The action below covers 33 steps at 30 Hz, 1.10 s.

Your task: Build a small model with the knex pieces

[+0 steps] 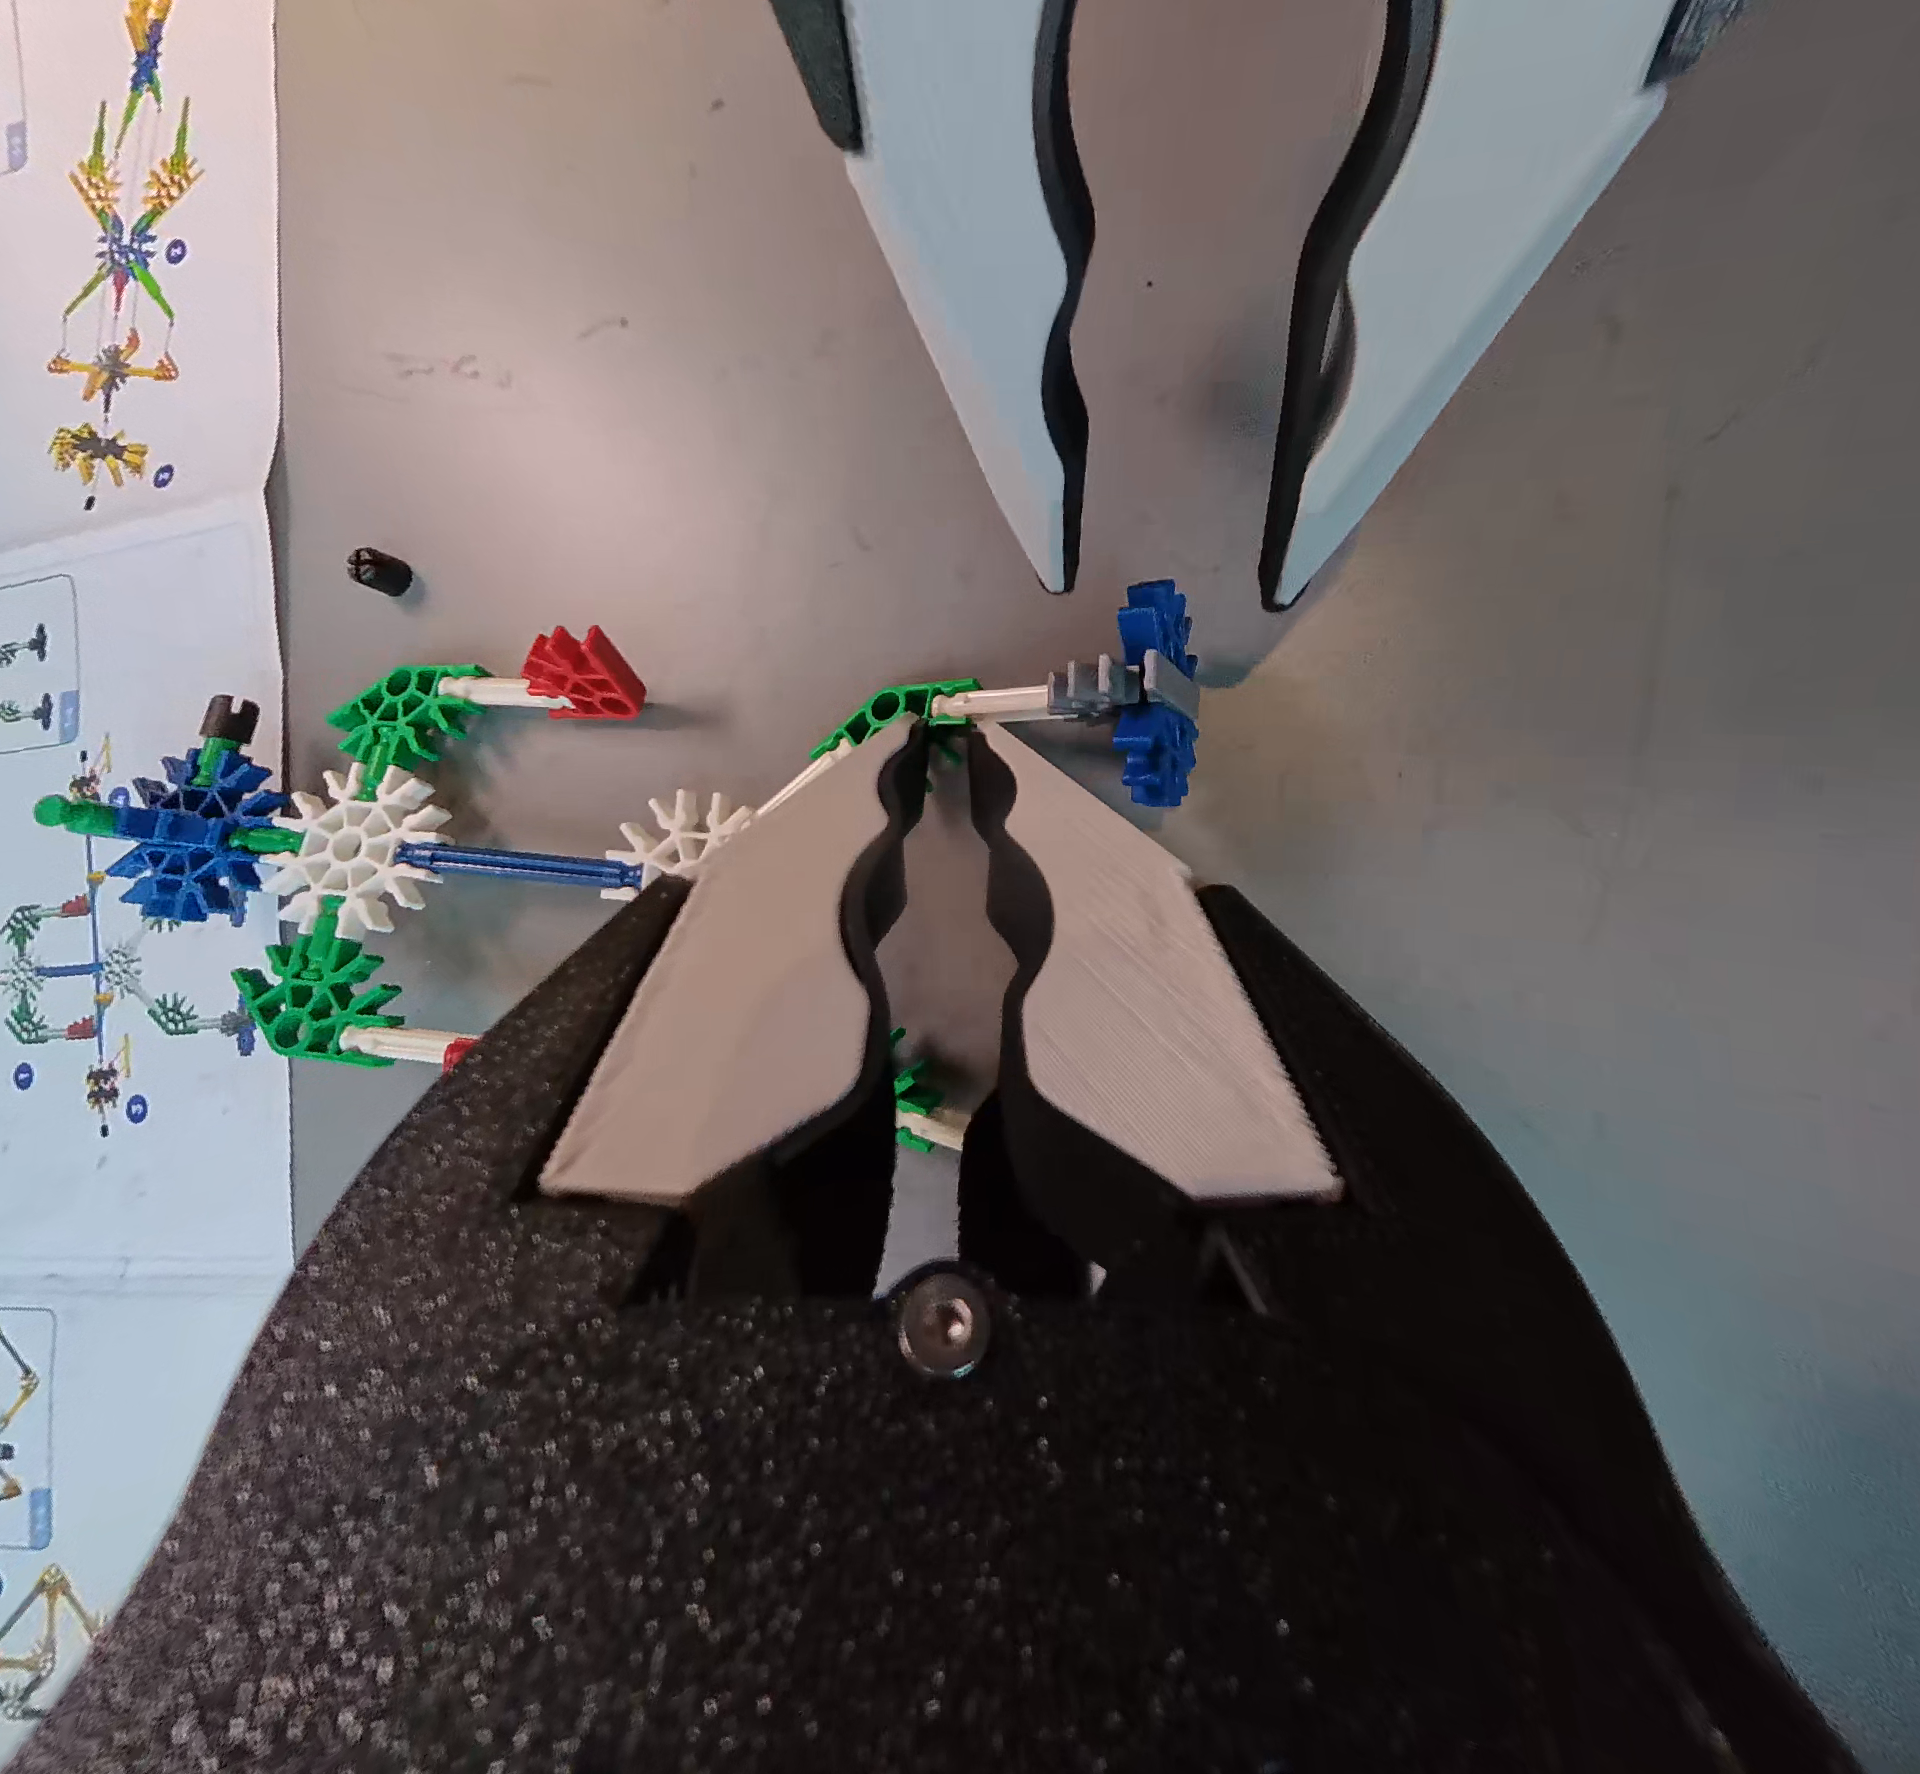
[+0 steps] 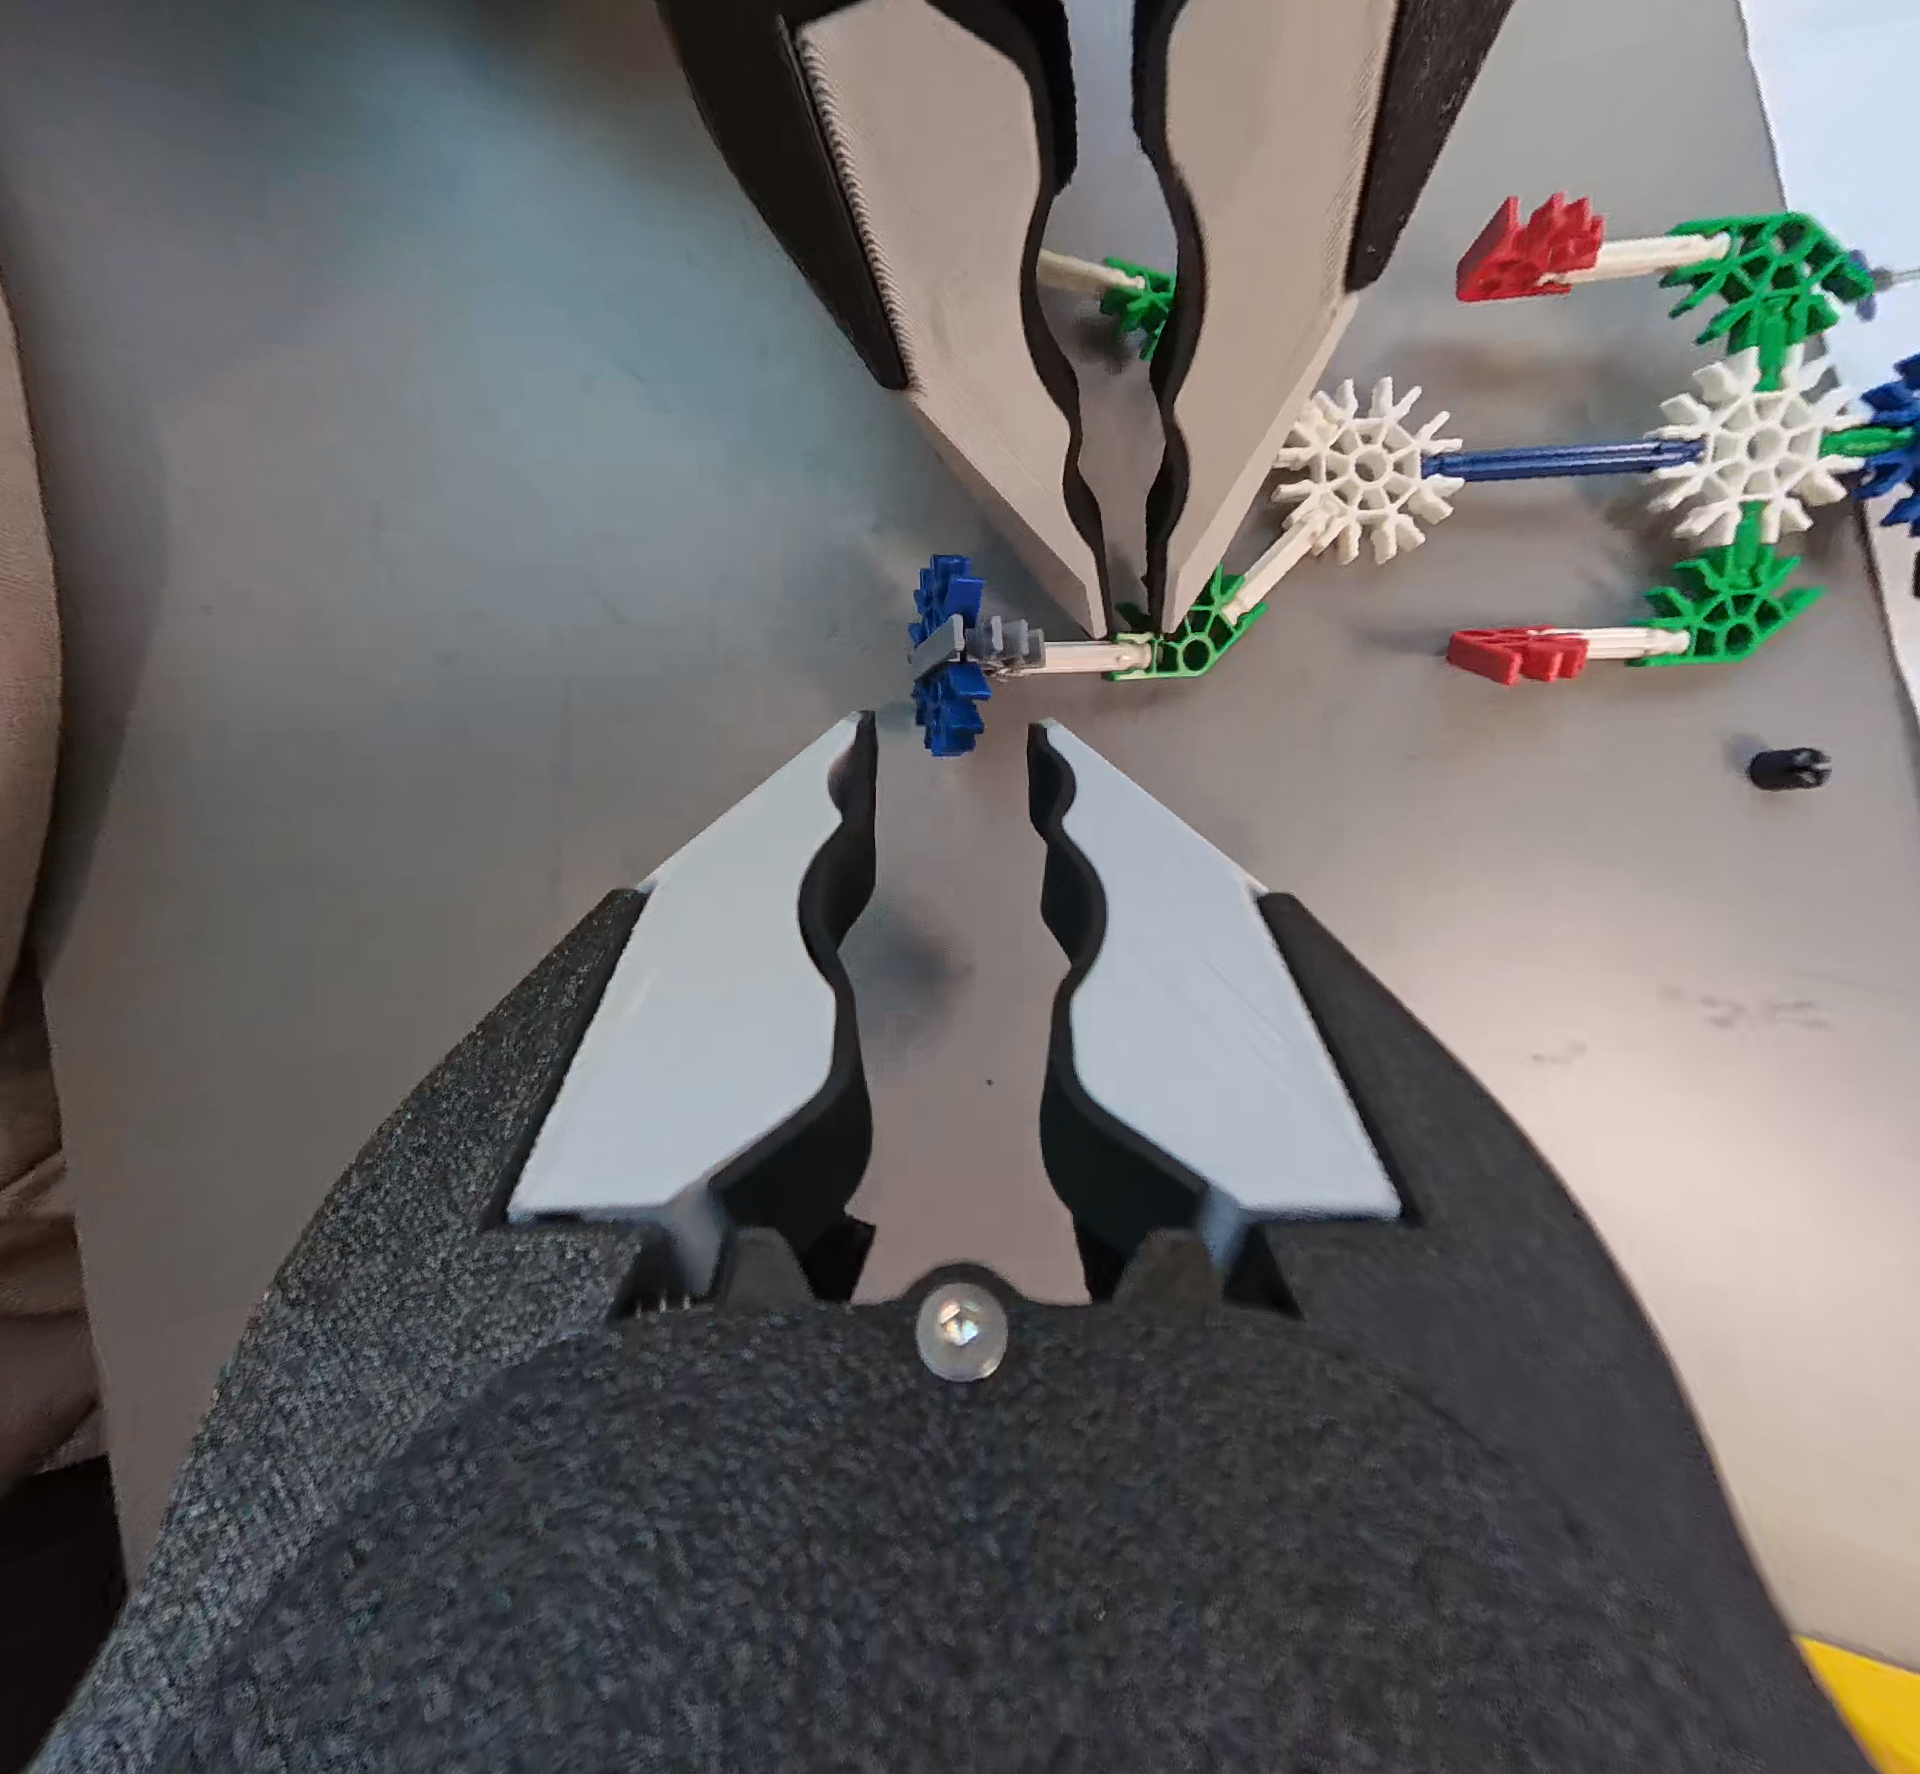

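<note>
Left gripper: pointing forward and down, grey fingers drawn nearly together, only a thin slit between the wavy black pads, tips pinched on a green piece.
Right gripper: facing it head-on, tip to tip, pale fingers spread with a clear gap, nothing between the pads.
Spacing: the two pairs of tips sit near each other, not touching.
Bodies: black textured housings fill the lower part of each wrist view.
</note>
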Each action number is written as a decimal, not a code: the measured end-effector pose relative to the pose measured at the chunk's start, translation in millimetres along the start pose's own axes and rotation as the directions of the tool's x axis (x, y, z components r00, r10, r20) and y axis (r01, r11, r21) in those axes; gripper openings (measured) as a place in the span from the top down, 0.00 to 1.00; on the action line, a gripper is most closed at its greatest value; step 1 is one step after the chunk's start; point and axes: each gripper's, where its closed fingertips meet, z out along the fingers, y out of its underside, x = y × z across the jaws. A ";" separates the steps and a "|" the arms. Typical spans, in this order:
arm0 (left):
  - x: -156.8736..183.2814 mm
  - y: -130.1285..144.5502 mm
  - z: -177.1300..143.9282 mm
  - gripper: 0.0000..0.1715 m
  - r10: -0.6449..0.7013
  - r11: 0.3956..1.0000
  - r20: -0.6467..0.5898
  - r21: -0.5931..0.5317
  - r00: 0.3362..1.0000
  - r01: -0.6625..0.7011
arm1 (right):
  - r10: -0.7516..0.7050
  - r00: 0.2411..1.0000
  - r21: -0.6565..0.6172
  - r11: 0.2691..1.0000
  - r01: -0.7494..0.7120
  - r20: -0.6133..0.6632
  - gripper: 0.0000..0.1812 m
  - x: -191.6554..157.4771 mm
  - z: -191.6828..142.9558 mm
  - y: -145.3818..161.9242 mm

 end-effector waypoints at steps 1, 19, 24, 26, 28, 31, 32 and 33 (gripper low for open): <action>-0.3 -0.5 0.5 0.97 -0.003 1.000 0.003 -0.001 1.000 0.003 | 0.034 0.999 0.026 0.999 -0.034 -0.007 0.88 1.0 4.9 -0.3; -27.0 14.0 -69.3 0.95 -0.330 0.936 0.011 0.138 0.944 0.325 | 0.018 0.999 0.206 0.978 -0.028 0.048 0.92 27.3 -22.4 -6.7; -14.1 55.0 -69.3 0.95 -0.462 0.876 -0.017 0.146 0.887 0.459 | 0.088 0.996 0.190 0.978 -0.086 -0.004 0.94 50.7 -6.0 -8.7; -9.5 56.8 -62.1 0.95 -0.492 0.855 -0.033 0.168 0.870 0.490 | 0.077 0.997 0.154 0.985 -0.078 0.016 0.94 48.9 6.1 -11.7; -7.1 53.8 -56.6 0.95 -0.493 0.853 -0.044 0.172 0.869 0.493 | 0.027 0.999 0.081 0.996 -0.030 0.031 0.94 43.5 15.5 -10.2; -6.5 50.2 -49.6 0.94 -0.462 0.872 -0.037 0.161 0.886 0.462 | -0.062 0.998 -0.004 0.998 0.062 0.020 0.99 39.7 19.0 -11.2; -5.4 49.3 -46.6 0.94 -0.453 0.877 -0.040 0.155 0.890 0.454 | -0.102 0.995 -0.036 0.994 0.103 0.019 1.00 38.5 19.1 -11.1; -4.9 48.9 -43.5 0.94 -0.446 0.882 -0.037 0.150 0.894 0.446 | -0.143 0.990 -0.069 0.987 0.144 0.016 1.00 37.9 19.1 -11.0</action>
